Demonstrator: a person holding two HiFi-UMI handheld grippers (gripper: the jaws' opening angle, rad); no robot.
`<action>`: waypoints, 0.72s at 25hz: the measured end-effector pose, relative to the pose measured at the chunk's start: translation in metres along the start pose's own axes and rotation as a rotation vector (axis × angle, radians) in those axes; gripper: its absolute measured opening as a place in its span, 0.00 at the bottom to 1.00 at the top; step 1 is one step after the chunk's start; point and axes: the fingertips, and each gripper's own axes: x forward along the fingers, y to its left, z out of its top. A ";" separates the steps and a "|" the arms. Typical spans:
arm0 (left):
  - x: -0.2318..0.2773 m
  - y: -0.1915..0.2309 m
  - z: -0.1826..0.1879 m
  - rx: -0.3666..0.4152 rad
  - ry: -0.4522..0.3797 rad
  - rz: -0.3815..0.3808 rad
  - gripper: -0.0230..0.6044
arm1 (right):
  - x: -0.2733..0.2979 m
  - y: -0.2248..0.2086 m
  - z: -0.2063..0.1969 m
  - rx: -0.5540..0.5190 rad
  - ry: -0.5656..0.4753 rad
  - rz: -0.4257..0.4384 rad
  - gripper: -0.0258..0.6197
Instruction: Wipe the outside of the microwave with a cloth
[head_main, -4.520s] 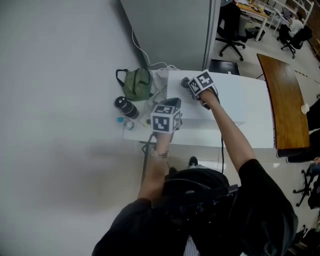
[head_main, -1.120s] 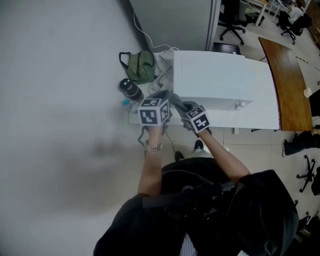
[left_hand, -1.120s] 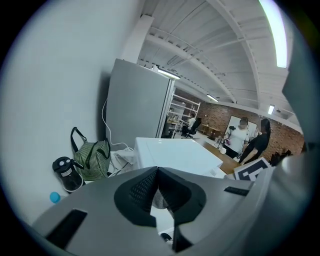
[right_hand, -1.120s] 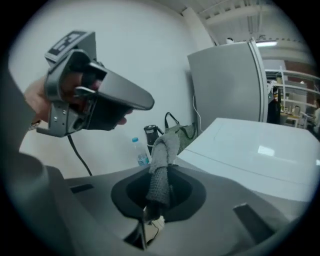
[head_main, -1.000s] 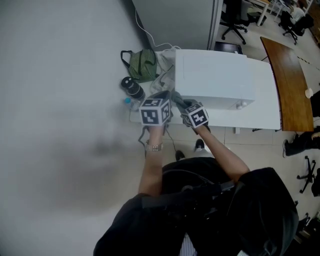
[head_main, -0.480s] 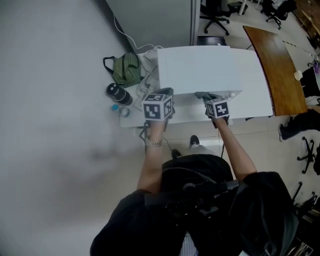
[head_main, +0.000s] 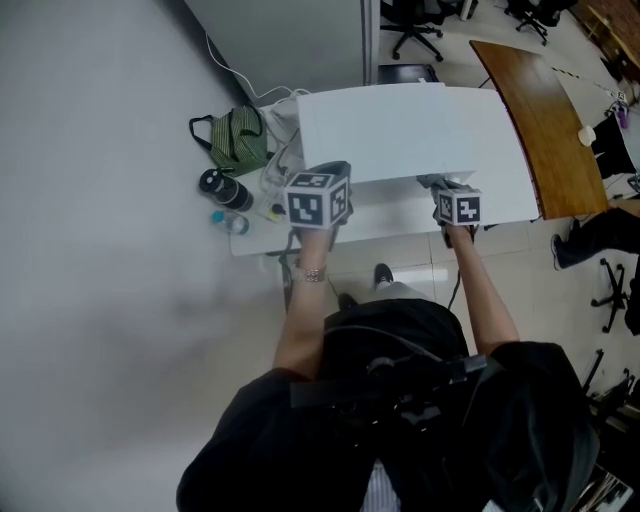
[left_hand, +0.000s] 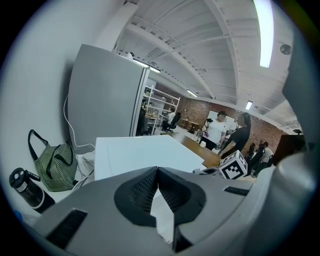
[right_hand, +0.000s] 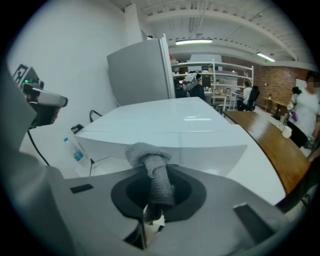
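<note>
The white microwave (head_main: 400, 130) stands on a white table (head_main: 390, 222), seen from above in the head view. My right gripper (head_main: 440, 186) is at its front face near the right corner, shut on a bunched grey cloth (right_hand: 146, 152) that touches the front top edge of the microwave (right_hand: 165, 125). My left gripper (head_main: 333, 172) hangs at the microwave's front left corner, shut with nothing in it (left_hand: 158, 172). In the left gripper view the microwave (left_hand: 135, 155) lies just past the jaws, and the right gripper's marker cube (left_hand: 233, 165) shows to the right.
Left of the microwave are a green striped bag (head_main: 232, 140), a black bottle (head_main: 222, 190), a small water bottle (head_main: 228, 222) and loose cables (head_main: 280, 150). A grey cabinet (head_main: 290, 40) stands behind. A wooden table (head_main: 540, 100) and office chairs are to the right; people stand far off.
My right gripper has carried the cloth to the right along the microwave's front, from beside the left gripper to near the right corner. The left gripper has stayed at the front left corner.
</note>
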 end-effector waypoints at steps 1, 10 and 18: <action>-0.001 0.004 0.000 -0.002 -0.002 0.008 0.01 | 0.003 0.023 0.002 -0.019 -0.011 0.047 0.09; -0.040 0.047 0.003 -0.030 -0.023 0.142 0.01 | 0.070 0.261 -0.007 -0.382 0.054 0.439 0.09; -0.068 0.080 0.001 -0.062 -0.032 0.237 0.01 | 0.098 0.272 -0.023 -0.433 0.122 0.405 0.09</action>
